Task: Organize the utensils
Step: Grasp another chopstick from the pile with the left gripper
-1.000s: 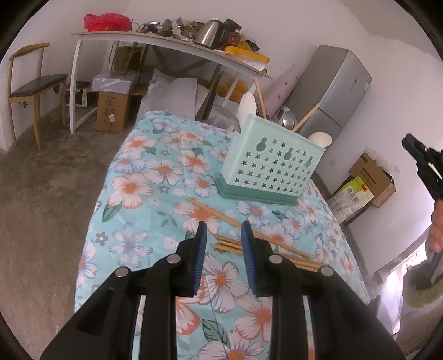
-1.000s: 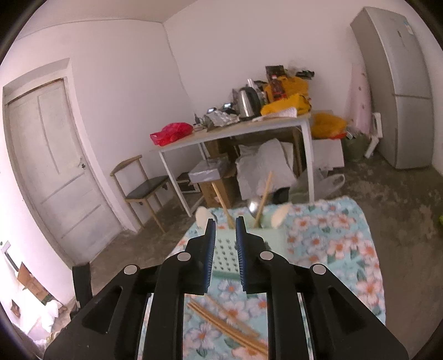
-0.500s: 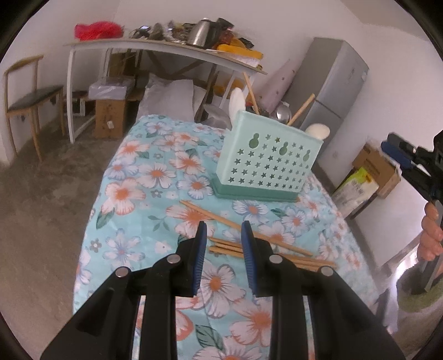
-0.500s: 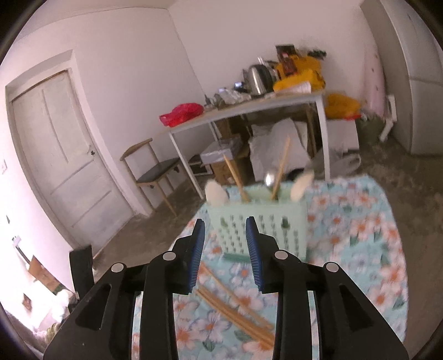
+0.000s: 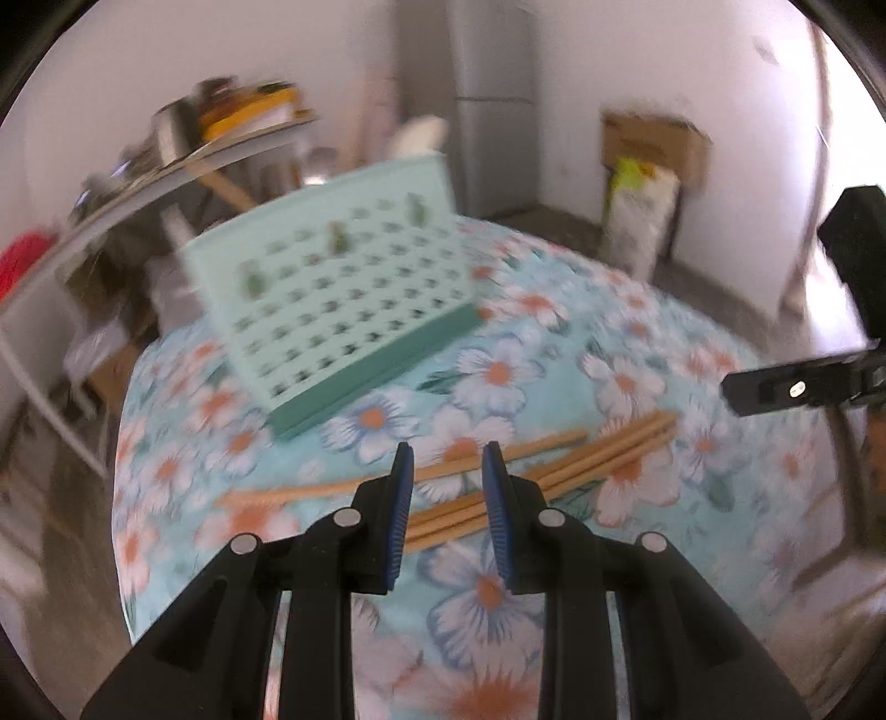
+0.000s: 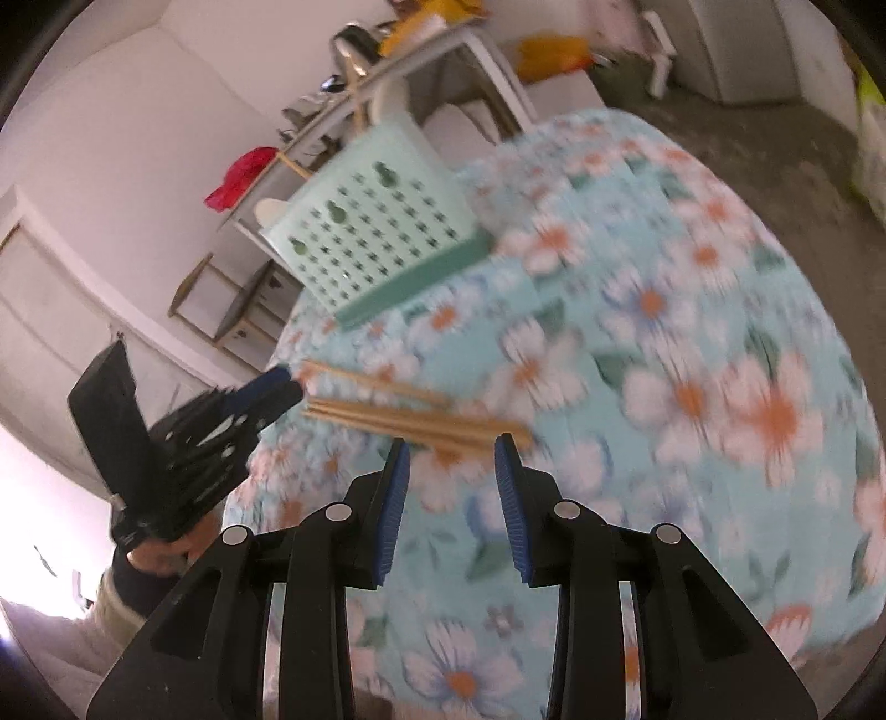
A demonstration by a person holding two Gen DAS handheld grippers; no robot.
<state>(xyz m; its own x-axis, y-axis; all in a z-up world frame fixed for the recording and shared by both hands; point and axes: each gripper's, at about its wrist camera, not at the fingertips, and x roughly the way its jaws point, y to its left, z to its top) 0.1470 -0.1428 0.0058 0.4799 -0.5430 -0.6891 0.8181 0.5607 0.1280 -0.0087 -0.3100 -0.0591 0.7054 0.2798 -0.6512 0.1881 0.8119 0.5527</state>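
Several wooden chopsticks (image 5: 603, 451) lie loose on the flowered tablecloth (image 5: 498, 603), in front of a mint-green perforated utensil holder (image 5: 332, 299). A white spoon (image 5: 421, 133) stands up out of the holder. My left gripper (image 5: 446, 471) hovers just above the middle of the chopsticks, jaws apart with nothing between the pads. In the right wrist view my right gripper (image 6: 453, 459) hangs open over one end of the chopsticks (image 6: 398, 412), and the left gripper (image 6: 266, 396) shows near their other end. The holder (image 6: 376, 232) stands behind them. Both views are blurred.
A long white table (image 6: 443, 50) with a kettle and clutter stands behind the covered table. A grey fridge (image 5: 493, 99) and a cardboard box (image 5: 653, 144) stand by the far wall, and a wooden chair (image 6: 221, 299) by the door. A hand (image 6: 160, 548) holds the left gripper.
Both grippers have come down and rolled, so the chopsticks now lie right under their tips. The right jaws have widened. The left jaws keep the same gap.
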